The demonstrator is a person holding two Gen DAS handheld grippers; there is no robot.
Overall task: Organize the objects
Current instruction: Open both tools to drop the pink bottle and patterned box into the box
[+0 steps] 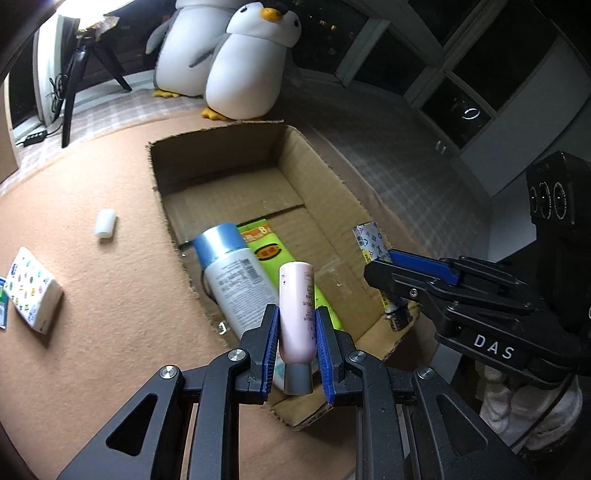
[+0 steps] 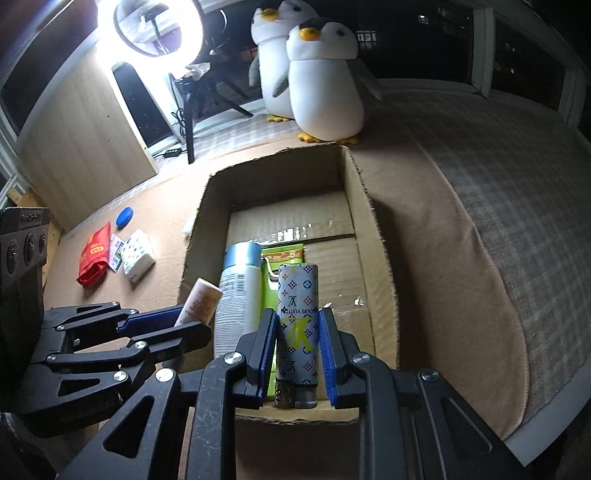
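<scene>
Dim night scene, blown-out glare from the ring light [image 2: 157, 27] upper left, strong fisheye bending at edges.

A pale pink tube [image 1: 296, 314] with a grey cap is showing between blue pads [image 1: 271, 343]. The lighter [image 2: 297, 332] is wearing a silvery wrap with multicoloured monogram marks and a yellow logo. In the brown box [image 1: 221, 166], a white can [image 1: 236, 280] is showing a light blue cap beside a lime green pack [image 1: 273, 258]. The cloth [image 1: 92, 277] is glowing peach. The penguins [image 2: 325, 81] are showing white bodies, grey wings, orange beaks. A red bag [image 2: 94, 260] is lying by a white packet [image 2: 138, 254] with coloured dots.
</scene>
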